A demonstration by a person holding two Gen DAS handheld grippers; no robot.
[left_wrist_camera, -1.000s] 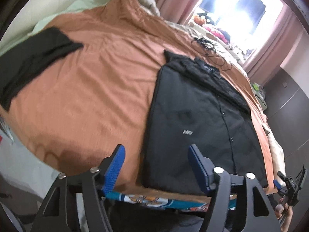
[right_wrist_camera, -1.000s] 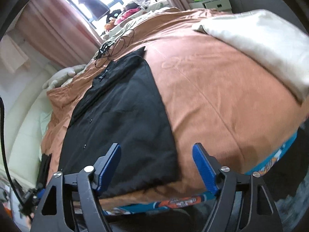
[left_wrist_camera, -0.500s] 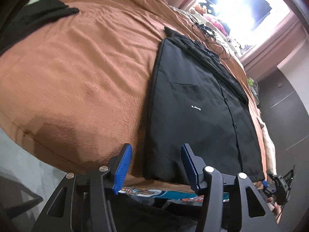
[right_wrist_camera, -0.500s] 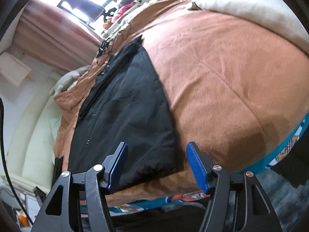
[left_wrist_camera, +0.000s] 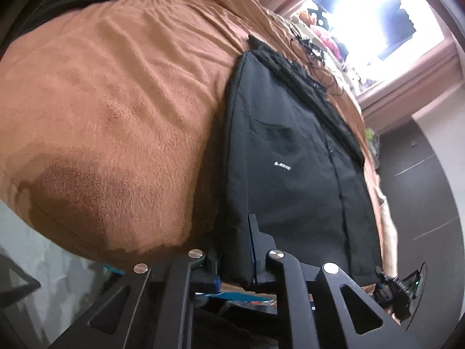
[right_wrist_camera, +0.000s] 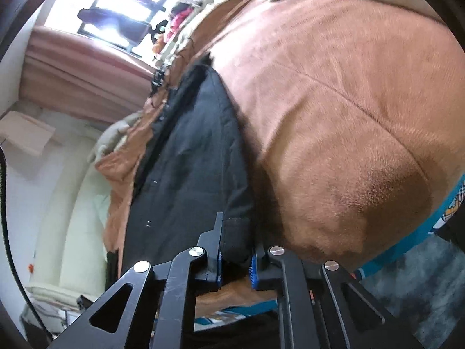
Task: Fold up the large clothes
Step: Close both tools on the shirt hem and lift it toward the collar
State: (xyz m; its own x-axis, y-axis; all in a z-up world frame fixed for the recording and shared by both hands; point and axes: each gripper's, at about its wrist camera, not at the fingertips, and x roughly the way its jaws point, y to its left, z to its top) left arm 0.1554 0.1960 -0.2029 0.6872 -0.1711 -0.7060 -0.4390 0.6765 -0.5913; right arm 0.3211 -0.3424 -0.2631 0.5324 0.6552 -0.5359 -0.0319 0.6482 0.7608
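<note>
Now | one black shirt [left_wrist_camera: 296, 180] (hem) | two grippers clamped: left gripper [left_wrist_camera: 234, 261], right gripper [right_wrist_camera: 235, 257]

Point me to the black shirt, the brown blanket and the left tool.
black shirt [left_wrist_camera: 290, 174]: left wrist view, chest panel near the small white logo.
brown blanket [left_wrist_camera: 122, 110]: left wrist view, bare stretch beside the shirt.
left tool [left_wrist_camera: 235, 250]: left wrist view, between its fingertips at the shirt's hem corner.
</note>
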